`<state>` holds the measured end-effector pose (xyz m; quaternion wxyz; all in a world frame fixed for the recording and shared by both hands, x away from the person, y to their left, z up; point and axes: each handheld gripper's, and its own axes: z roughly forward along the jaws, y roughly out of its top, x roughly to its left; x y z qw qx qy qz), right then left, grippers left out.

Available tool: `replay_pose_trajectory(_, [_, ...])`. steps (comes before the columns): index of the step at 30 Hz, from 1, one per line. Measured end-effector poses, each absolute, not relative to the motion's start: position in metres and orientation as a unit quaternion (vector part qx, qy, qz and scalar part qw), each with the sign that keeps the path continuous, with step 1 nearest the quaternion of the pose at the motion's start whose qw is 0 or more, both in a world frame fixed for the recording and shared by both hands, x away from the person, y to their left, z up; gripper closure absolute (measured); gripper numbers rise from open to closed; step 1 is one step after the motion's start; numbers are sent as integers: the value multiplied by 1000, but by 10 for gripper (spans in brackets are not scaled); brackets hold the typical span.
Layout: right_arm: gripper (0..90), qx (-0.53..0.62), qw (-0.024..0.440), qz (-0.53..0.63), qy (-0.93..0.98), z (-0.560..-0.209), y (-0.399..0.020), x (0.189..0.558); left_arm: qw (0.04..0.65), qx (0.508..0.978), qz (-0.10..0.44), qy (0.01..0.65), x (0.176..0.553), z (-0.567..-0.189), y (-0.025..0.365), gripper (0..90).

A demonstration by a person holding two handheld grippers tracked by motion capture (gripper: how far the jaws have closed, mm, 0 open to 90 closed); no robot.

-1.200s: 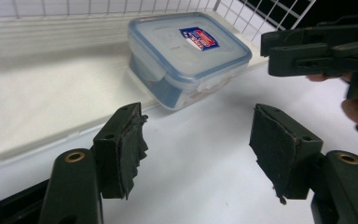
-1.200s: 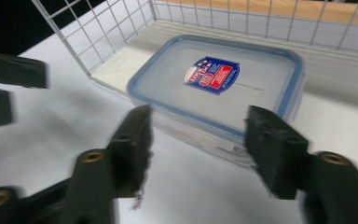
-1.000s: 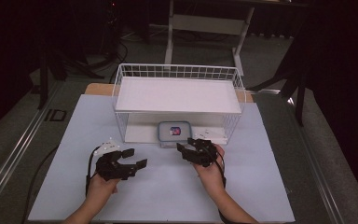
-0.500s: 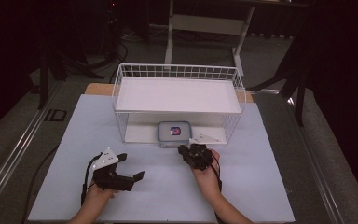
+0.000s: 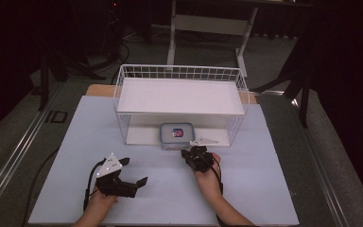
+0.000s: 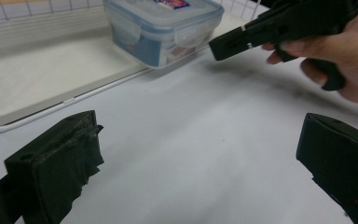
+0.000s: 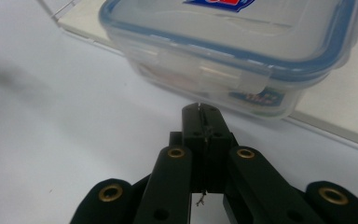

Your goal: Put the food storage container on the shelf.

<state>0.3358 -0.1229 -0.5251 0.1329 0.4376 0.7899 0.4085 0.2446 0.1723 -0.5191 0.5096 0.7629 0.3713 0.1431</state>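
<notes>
One clear container (image 5: pixel 177 135) with a blue-rimmed lid sits at the middle of the frame, on the floor board of the single white wire basket (image 5: pixel 123 90), its front edge overhanging the board's lip. The basket's upper shelf roofs it, leaving only the front side open. Two grippers work below on the pale table sheet (image 5: pixel 264 189), which lies bare around them. The right gripper (image 5: pixel 189 154), jaws pressed together on nothing, points at the container's front latch, just short of it. The left gripper (image 5: pixel 133 171), lower left, has just been opening and stands wide and empty.
</notes>
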Motion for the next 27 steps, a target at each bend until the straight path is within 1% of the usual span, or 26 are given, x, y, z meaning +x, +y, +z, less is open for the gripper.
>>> replay_pose_trajectory(5, [900,438,141,410,788,-523,-120,346,510,761,148,371,244,-521,173,6])
replay_pose_trajectory(12, [900,438,139,415,785,-523,-114,352,507,762,158,370,244,-521,172,6])
replay_pose_trajectory(22, [900,435,141,415,787,-524,-101,362,506,764,153,370,243,-522,172,7])
replay_pose_trajectory(25, [899,440,137,418,783,-525,-98,368,506,764,155,370,243,-521,172,7])
replay_pose_trajectory(27, [899,447,125,427,776,-525,-97,372,506,763,155,370,243,-521,173,7])
